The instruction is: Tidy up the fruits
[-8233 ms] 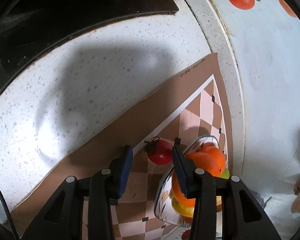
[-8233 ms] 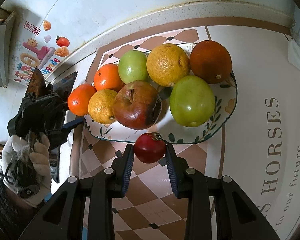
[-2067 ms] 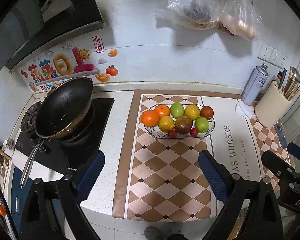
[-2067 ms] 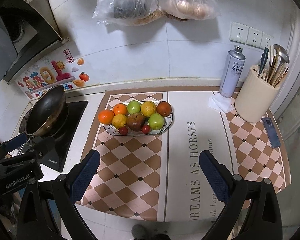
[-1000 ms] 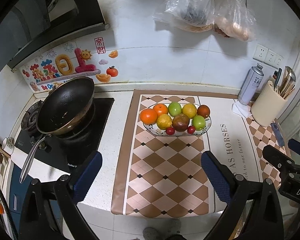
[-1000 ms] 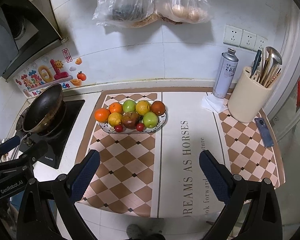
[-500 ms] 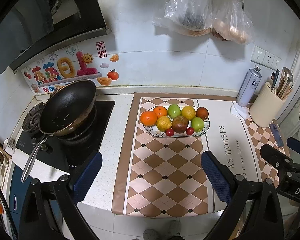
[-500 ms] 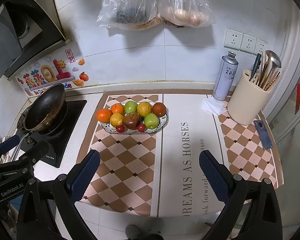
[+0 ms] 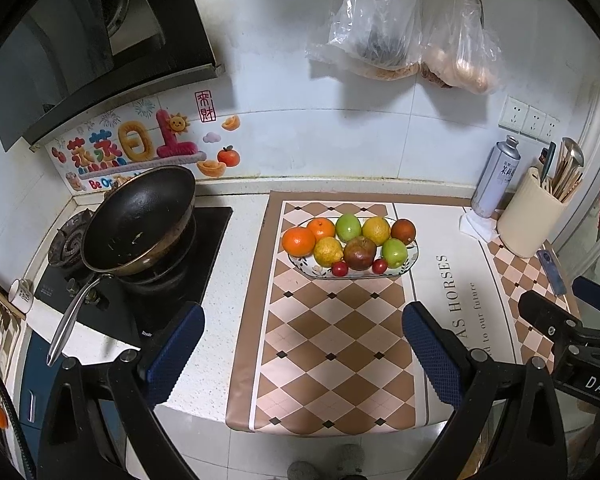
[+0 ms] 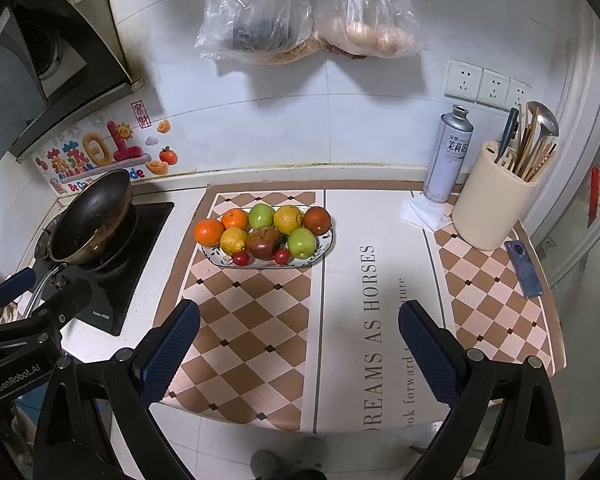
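A patterned oval plate [image 9: 410, 261] [image 10: 327, 247] sits on the checkered mat [image 9: 332, 332] [image 10: 244, 320] at the back of the counter. It holds oranges, yellow citrus, green apples, a dark red apple [image 9: 359, 253] [image 10: 263, 242] and two small red fruits [image 9: 339, 268] [image 10: 241, 258] at its front edge. My left gripper [image 9: 302, 344] is wide open and empty, held high and well back from the counter's front edge. My right gripper [image 10: 300, 340] is likewise wide open and empty. Each gripper's body shows at the edge of the other's view.
A black wok [image 9: 140, 220] [image 10: 92, 216] sits on the stove at left. A spray can [image 10: 448, 154], a cream utensil holder [image 10: 490, 200], a tissue [image 10: 424, 212] and a phone [image 10: 524, 268] stand at right. Plastic bags [image 10: 300, 12] hang on the wall.
Over the last second both grippers stay wide open and far back, drifting only slightly. Eight seconds ago each was close to the plate, the right one around a small red fruit.
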{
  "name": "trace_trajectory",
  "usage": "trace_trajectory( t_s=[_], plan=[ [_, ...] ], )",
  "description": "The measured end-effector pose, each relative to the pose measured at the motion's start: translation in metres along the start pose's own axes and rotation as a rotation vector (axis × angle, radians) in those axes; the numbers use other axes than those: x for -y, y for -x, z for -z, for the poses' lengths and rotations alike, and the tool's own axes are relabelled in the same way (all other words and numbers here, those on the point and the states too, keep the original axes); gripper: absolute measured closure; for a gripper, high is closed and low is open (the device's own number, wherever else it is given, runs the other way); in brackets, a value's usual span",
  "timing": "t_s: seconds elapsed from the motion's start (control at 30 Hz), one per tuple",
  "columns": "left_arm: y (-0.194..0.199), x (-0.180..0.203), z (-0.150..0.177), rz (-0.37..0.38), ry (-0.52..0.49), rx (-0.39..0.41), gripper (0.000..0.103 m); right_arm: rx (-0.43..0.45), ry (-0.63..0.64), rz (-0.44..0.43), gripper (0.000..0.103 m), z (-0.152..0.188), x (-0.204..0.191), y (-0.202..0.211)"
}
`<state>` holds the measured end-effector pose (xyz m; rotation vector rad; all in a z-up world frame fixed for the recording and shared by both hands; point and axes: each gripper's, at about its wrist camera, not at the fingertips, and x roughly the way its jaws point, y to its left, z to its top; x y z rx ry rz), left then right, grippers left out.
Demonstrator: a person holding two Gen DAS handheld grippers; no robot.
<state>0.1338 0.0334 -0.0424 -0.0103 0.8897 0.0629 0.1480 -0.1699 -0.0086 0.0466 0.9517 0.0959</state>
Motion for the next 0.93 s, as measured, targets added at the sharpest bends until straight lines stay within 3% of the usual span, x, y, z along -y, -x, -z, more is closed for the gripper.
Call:
trace_trajectory(
  t_s=[0.93],
  plan=[
    [0.010,0.004,-0.002,-0.002,0.000,0.017,0.002,0.018,0.003,-0.003,0.002,0.001,0.005,0.012]
  ],
)
